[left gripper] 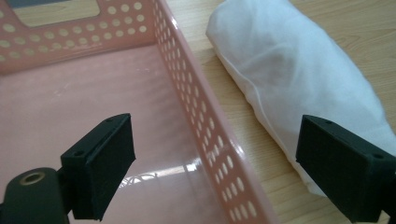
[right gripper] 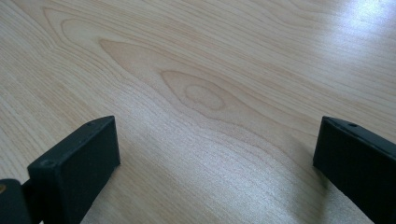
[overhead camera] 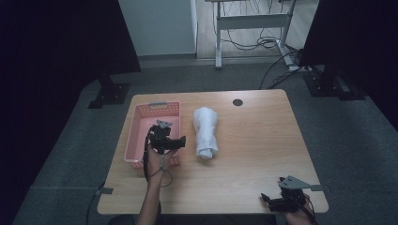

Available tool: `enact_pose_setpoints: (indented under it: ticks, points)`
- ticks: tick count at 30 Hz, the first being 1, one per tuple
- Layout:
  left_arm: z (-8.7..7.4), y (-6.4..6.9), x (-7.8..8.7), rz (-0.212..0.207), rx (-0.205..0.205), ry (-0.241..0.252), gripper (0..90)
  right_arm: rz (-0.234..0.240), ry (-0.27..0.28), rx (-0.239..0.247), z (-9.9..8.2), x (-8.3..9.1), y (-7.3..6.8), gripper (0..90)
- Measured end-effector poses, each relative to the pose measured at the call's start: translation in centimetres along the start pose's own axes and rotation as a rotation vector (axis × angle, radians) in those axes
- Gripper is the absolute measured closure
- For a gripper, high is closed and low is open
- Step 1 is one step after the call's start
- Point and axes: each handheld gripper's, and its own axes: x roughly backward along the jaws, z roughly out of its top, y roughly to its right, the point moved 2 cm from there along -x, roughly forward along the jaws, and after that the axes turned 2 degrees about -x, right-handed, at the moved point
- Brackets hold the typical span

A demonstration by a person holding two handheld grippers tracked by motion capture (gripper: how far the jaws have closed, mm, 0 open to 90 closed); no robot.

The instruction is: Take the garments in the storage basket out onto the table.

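The pink basket (left gripper: 93, 107) holds nothing; the rolled white towel (left gripper: 299, 70) lies beside it. Left gripper (left gripper: 215, 172) and right gripper (right gripper: 215, 163): jaws spread, gripping nothing.

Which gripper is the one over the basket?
The left gripper, held over the pink basket beside the rolled white cloth; the right gripper sits at the table's near-right corner.

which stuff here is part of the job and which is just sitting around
In the job: left gripper, open over the pink basket; rolled white towel beside the basket.

Lying about: right gripper, open, idle at the table's near edge; black round hole in the table.
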Motion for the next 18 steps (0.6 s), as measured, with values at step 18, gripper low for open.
enact_pose_setpoints:
  ticks: [18]
  points:
    - [-1.7, -2.5, 1.5, 0.024, 0.023, 0.006, 11.0, -0.001, 0.000, 0.000, 0.0, 0.0, 0.0, 0.2]
